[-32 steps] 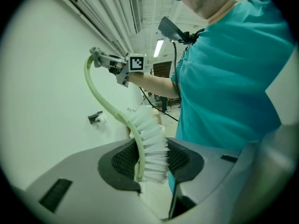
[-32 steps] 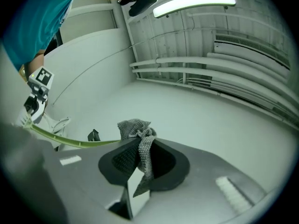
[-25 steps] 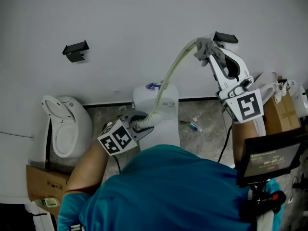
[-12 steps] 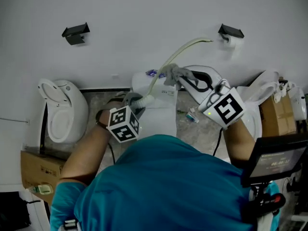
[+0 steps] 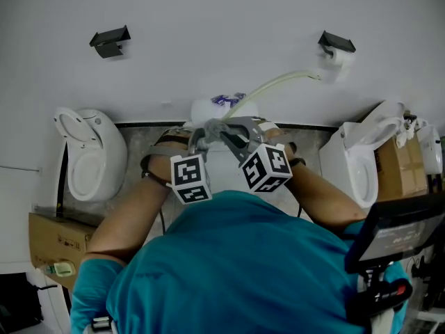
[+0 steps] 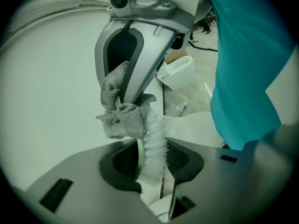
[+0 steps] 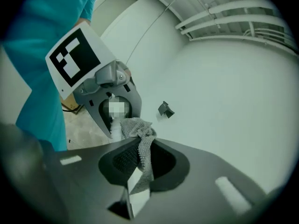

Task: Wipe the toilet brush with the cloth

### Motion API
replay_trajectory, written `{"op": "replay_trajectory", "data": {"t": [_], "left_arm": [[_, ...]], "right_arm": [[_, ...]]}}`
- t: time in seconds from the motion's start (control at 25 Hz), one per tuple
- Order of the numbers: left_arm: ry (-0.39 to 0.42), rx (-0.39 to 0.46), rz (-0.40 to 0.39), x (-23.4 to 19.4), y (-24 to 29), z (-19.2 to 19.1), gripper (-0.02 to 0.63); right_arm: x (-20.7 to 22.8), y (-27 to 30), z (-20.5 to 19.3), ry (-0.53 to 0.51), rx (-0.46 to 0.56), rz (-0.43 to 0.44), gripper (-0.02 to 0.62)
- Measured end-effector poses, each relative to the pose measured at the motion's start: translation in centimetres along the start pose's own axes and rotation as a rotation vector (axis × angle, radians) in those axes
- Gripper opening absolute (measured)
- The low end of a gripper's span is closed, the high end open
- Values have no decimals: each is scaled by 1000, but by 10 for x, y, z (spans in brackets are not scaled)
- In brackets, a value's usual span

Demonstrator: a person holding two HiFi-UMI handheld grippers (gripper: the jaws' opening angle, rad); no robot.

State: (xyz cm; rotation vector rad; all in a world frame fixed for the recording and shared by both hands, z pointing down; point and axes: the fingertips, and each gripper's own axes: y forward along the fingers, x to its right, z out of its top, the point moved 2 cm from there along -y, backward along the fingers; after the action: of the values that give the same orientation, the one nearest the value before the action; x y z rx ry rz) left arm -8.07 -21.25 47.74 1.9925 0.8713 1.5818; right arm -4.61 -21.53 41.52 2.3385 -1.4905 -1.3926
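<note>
The toilet brush has a pale green curved handle that arcs up to the right in front of the wall. My left gripper is shut on the brush at its white bristle head, with the green stem beside the bristles between its jaws. My right gripper is shut on a grey knitted cloth. The bunched cloth presses against the top of the bristles, just in front of the left gripper. In the right gripper view the right gripper faces the left one's marker cube.
A toilet tank stands straight ahead below the grippers. More toilets stand at the left and right. Two dark brackets hang on the white wall. Cardboard boxes and a screen lie near me.
My right gripper has slid the cloth down the handle from its far tip to the bristle head beside the left gripper. The left gripper rose a little and turned; the handle now leans flatter.
</note>
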Motion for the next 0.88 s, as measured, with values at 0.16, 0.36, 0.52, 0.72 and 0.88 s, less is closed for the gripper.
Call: {"op": "replay_trajectory", "data": {"t": [0.16, 0.36, 0.52, 0.72, 0.88], "left_arm": [[48, -19, 24, 1, 2, 0, 149], [51, -12, 28, -1, 2, 2, 147], [-21, 47, -18, -1, -1, 5, 146], [-98, 110, -83, 2, -6, 9, 146], [-79, 105, -73, 3, -5, 8, 146]], "right_arm": [[-3, 6, -5, -34, -44, -22, 45], [1, 8, -9, -53, -79, -51, 44], [6, 5, -10, -53, -95, -70, 45], [13, 1, -13, -54, -120, -96, 46], [18, -1, -17, -52, -131, -108, 45]]}}
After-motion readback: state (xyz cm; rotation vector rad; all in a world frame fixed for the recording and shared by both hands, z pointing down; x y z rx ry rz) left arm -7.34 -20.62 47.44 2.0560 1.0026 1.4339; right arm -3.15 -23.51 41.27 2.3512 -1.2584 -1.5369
